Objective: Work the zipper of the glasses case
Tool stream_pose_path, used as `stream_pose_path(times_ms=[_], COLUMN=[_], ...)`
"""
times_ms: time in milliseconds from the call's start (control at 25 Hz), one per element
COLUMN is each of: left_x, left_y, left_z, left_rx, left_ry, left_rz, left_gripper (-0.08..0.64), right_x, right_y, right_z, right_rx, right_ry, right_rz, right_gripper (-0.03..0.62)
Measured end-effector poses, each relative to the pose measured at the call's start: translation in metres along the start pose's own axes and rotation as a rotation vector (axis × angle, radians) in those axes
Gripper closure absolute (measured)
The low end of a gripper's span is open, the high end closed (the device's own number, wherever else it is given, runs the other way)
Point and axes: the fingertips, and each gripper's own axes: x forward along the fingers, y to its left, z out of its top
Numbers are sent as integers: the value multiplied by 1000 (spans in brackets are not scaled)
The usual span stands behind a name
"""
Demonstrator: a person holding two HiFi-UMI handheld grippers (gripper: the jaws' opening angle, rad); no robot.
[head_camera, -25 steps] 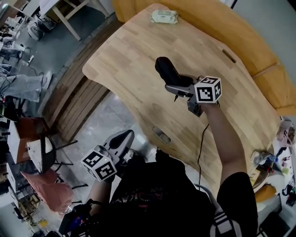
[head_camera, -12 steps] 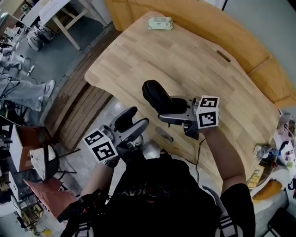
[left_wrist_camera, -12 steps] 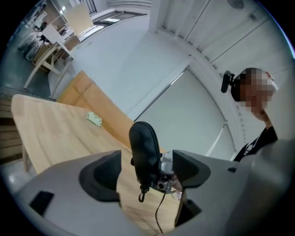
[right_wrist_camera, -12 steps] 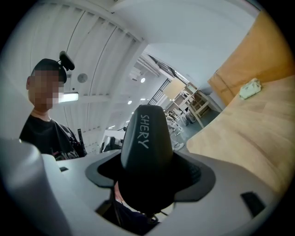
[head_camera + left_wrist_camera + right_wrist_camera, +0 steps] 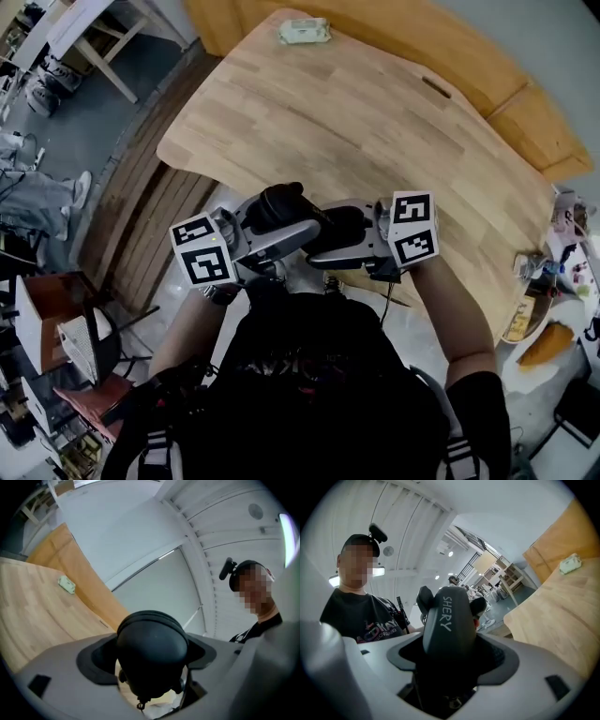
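The black glasses case (image 5: 333, 225) hangs in the air just off the table's near edge, close to my chest. My right gripper (image 5: 330, 242) is shut on one end of it; in the right gripper view the case (image 5: 449, 620), printed SHERY, sticks out from between the pads. My left gripper (image 5: 289, 217) faces it from the left, and its jaws are opening, standing wide around the case's other rounded end (image 5: 152, 651). A small zipper pull (image 5: 139, 705) dangles under that end.
The wooden table (image 5: 356, 122) stretches away ahead, with a pale green packet (image 5: 305, 31) at its far edge. An orange bench (image 5: 487, 84) runs behind it. Small clutter (image 5: 553, 281) lies at the right, and a chair (image 5: 56, 309) stands on the floor at the left.
The right gripper has carried the case from over the table back to its near edge. The left gripper has risen from low at the left, and its jaws have spread around the case's free end.
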Motion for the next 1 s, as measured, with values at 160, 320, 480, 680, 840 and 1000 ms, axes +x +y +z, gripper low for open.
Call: stream_pose_path(times_ms=[160, 320, 480, 680, 840, 1000], left_x=[-6, -14, -31, -44, -56, -84], left_y=[-15, -22, -18, -17, -16, -16], left_z=[-1, 0, 18, 44, 60, 90], left_rx=[-4, -2, -20, -101, -200, -377], left_ry=[41, 45, -8, -135, -236, -354], left_rz=[-107, -149, -159, -206, -254, -377], left_gripper=[170, 196, 204, 206, 206, 206], right_x=[14, 23, 34, 6, -27, -26], right_y=[12, 17, 16, 26, 31, 30], right_z=[-1, -1, 15, 38, 47, 54], right_rx=[-5, 11, -3, 35, 124, 194], right_ry=[10, -1, -70, -322, -577, -746], right_rz=[-1, -12, -51, -34, 5, 15], right_gripper=[239, 239, 238, 238, 239, 318])
